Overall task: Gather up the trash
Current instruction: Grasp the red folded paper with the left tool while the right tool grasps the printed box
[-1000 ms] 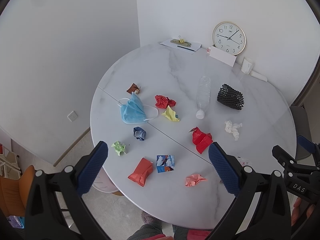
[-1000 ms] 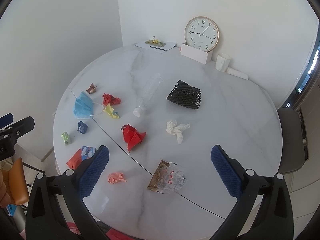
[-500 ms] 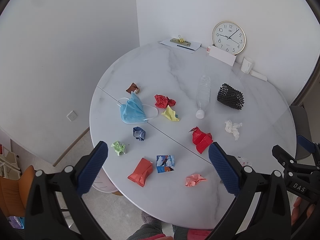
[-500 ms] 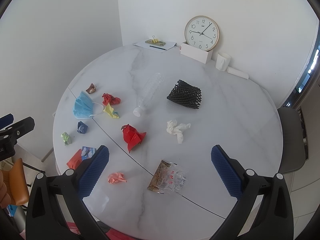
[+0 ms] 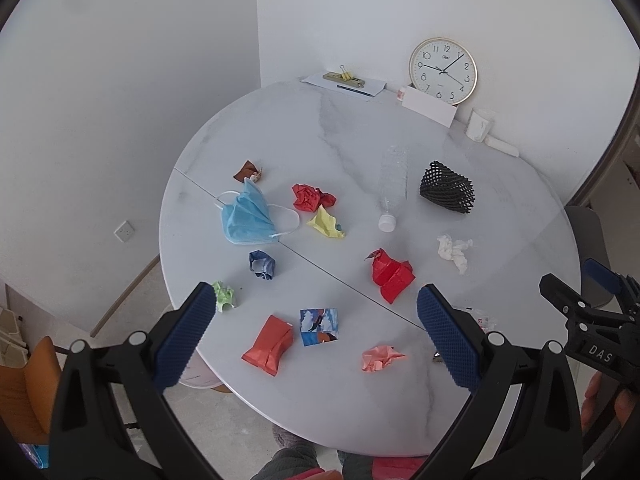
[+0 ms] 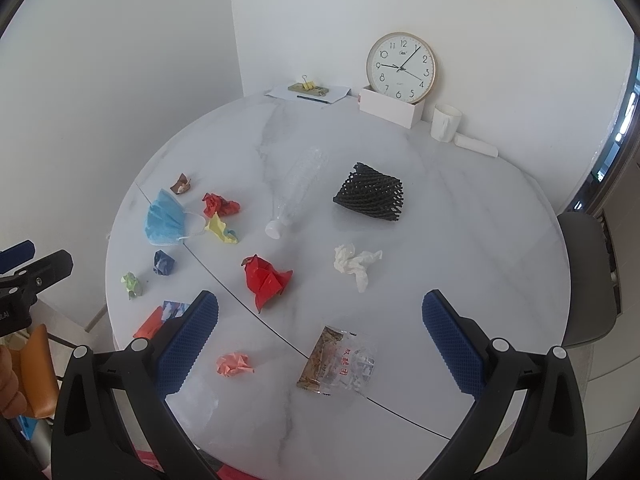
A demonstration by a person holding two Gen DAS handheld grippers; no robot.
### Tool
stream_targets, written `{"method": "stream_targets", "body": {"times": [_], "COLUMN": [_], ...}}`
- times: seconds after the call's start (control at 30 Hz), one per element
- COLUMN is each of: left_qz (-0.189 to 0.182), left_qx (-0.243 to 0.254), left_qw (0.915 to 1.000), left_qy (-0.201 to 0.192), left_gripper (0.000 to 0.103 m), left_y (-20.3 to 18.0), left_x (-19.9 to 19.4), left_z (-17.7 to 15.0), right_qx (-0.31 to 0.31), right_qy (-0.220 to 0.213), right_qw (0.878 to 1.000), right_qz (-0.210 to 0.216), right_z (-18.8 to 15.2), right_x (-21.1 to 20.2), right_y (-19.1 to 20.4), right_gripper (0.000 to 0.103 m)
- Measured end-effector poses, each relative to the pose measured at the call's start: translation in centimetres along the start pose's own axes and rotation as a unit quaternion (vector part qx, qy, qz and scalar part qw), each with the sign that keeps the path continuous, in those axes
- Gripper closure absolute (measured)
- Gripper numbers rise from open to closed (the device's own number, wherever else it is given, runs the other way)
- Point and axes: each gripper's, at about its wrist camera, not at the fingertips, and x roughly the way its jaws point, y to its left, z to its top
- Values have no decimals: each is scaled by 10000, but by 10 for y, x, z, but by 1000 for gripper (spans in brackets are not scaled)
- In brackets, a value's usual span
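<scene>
Trash lies scattered on a round white marble table (image 5: 360, 136): a blue face mask (image 5: 249, 216), red crumpled paper (image 5: 310, 197), a yellow scrap (image 5: 326, 224), a clear plastic bottle (image 5: 393, 184), black foam netting (image 5: 447, 188), a white tissue (image 5: 454, 250), red folded paper (image 5: 390, 276), a pink paper ball (image 5: 380, 358) and an orange-red wrapper (image 5: 270, 340). A clear snack bag (image 6: 340, 360) lies near the front in the right wrist view. My left gripper (image 5: 316, 332) and right gripper (image 6: 320, 340) are both open and empty, held high above the table's near edge.
A wall clock (image 5: 443, 71), a white box (image 5: 428, 105), a white cup (image 6: 446, 122) and papers with a binder clip (image 5: 344, 80) stand at the table's far edge. A grey chair (image 6: 588, 276) is at the right, an orange chair (image 5: 28, 380) at the left.
</scene>
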Motion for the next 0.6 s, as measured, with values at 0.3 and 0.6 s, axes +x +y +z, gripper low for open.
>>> {"method": "stream_targets", "body": {"times": [0.3, 0.6], "left_qz": [-3, 353], "left_qx": [-94, 251], "left_qw": [9998, 9986], "left_qy": [146, 294], "left_gripper": [6, 6], "left_y": [25, 50], "left_x": [25, 60], "left_z": [-10, -32], "right_qx": [234, 38], "right_qy": [106, 649], "right_qw": [9997, 9979], "right_qz": [15, -84], "right_z": [-16, -41], "right_x": [24, 60], "right_y": [-18, -16], "right_gripper": [2, 2]}}
